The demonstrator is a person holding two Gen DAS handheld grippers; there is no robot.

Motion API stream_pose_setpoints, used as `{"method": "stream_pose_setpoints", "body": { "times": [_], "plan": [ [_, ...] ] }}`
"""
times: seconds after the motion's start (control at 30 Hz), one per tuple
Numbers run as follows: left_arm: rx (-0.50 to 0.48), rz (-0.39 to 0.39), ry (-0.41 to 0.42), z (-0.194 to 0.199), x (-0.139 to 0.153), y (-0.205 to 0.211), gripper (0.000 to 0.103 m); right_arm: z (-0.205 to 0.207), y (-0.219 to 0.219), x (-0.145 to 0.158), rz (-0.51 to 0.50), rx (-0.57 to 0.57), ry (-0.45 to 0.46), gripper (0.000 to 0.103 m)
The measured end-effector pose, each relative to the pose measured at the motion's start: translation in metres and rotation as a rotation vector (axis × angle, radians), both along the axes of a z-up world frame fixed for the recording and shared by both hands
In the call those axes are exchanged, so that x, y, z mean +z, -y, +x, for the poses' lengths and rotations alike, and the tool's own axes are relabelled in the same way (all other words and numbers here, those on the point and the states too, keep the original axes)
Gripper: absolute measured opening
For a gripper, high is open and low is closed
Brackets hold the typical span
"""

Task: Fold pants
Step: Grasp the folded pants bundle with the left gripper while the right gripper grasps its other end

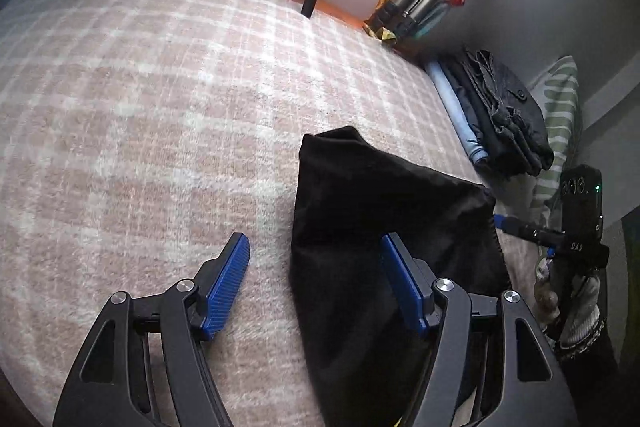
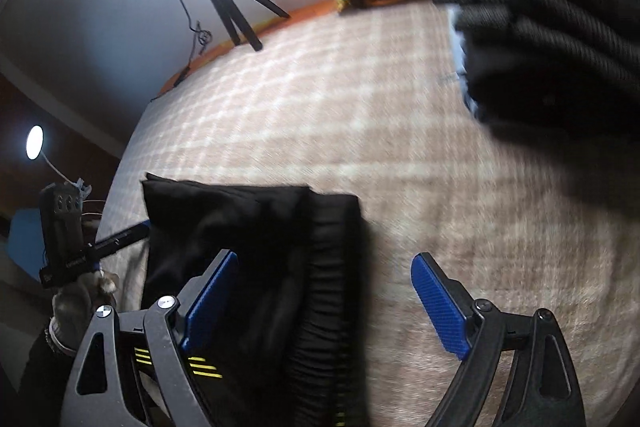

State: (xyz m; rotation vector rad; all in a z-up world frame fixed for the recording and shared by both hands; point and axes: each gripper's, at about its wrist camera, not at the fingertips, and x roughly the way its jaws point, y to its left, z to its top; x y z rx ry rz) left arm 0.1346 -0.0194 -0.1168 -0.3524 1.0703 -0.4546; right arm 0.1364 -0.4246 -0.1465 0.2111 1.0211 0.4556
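Black pants lay folded into a compact, roughly rectangular bundle on the pink-and-white plaid blanket, toward its near edge. Seen from the left wrist view, looked flat and smooth, with 1 corner rising to a soft point farther in on the blanket. In the right wrist view, same pants showed a ribbed, gathered band running along the side facing the blanket's open middle, plus short yellow stripes near the bottom of the frame: 3 in 1 group, at least 2 in another. Rested well apart from the blanket's far edge.
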Motion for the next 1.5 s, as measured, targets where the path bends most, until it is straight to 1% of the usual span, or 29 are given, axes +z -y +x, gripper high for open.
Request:
{"method": "stream_pose_setpoints", "body": {
  "times": [0.13,0.27,0.37,0.47,0.63,0.7,0.77,0.83,0.87,0.9,1.03,1.1,1.13,1.17,1.2,1.27,1.33,1.4,1.43,1.47,1.5],
  "plan": [
    [-0.016,0.04,0.01,-0.001,0.001,0.005,0.068,0.004,0.006,-0.016,0.099,0.033,-0.019,0.092],
    [-0.025,0.095,0.025,-0.002,0.002,0.013,0.068,0.003,0.007,-0.017,0.124,0.061,0.003,0.093],
    [-0.029,0.133,0.042,-0.005,0.002,0.018,0.068,0.003,0.009,-0.02,0.166,0.067,0.024,0.097],
    [-0.038,0.162,0.059,-0.007,0.002,0.022,0.066,0.002,0.007,-0.02,0.146,0.075,0.037,0.097],
    [-0.048,0.186,0.079,-0.007,0.002,0.027,0.065,0.002,-0.003,-0.018,0.094,0.085,0.075,0.097],
    [-0.049,0.187,0.082,-0.007,0.002,0.027,0.065,0.002,-0.004,-0.018,0.088,0.085,0.084,0.098],
    [-0.048,0.181,0.082,-0.007,0.002,0.027,0.061,0.003,-0.005,-0.018,0.078,0.094,0.092,0.098],
    [-0.052,0.177,0.082,-0.006,0.002,0.026,0.059,0.002,-0.009,-0.018,0.051,0.117,0.102,0.098],
    [-0.053,0.177,0.083,-0.006,0.002,0.026,0.055,0.002,-0.01,-0.018,0.039,0.126,0.104,0.098],
    [-0.052,0.177,0.084,-0.006,0.002,0.026,0.054,0.001,-0.012,-0.018,0.021,0.141,0.11,0.097],
    [-0.059,0.172,0.086,-0.006,0.002,0.026,0.048,-0.001,-0.011,-0.019,0.015,0.154,0.117,0.097],
    [-0.068,0.173,0.089,-0.006,0.002,0.027,0.045,-0.001,-0.009,-0.019,0.02,0.151,0.116,0.094],
    [-0.075,0.172,0.092,-0.006,0.002,0.028,0.04,-0.001,-0.009,-0.018,0.025,0.152,0.119,0.092],
    [-0.083,0.167,0.09,-0.006,0.001,0.029,0.036,-0.001,-0.01,-0.018,0.039,0.162,0.118,0.084],
    [-0.089,0.156,0.088,-0.005,0.0,0.029,0.035,-0.001,-0.011,-0.019,0.054,0.175,0.113,0.078],
    [-0.094,0.137,0.084,-0.004,-0.001,0.028,0.032,-0.001,-0.018,-0.019,0.053,0.192,0.116,0.078],
    [-0.089,0.096,0.066,0.0,-0.003,0.024,0.028,-0.001,-0.023,-0.019,0.044,0.204,0.129,0.078],
    [-0.067,0.04,0.039,0.006,-0.005,0.019,0.026,0.002,-0.023,-0.02,0.091,0.207,0.123,0.077],
    [-0.064,0.033,0.037,0.007,-0.005,0.019,0.025,0.004,-0.024,-0.021,0.123,0.205,0.118,0.076],
    [-0.068,0.04,0.04,0.009,-0.006,0.022,0.023,0.006,-0.027,-0.023,0.148,0.207,0.111,0.072],
    [-0.07,0.052,0.049,0.009,-0.005,0.025,0.02,0.007,-0.029,-0.024,0.16,0.21,0.112,0.057]
  ]
}}
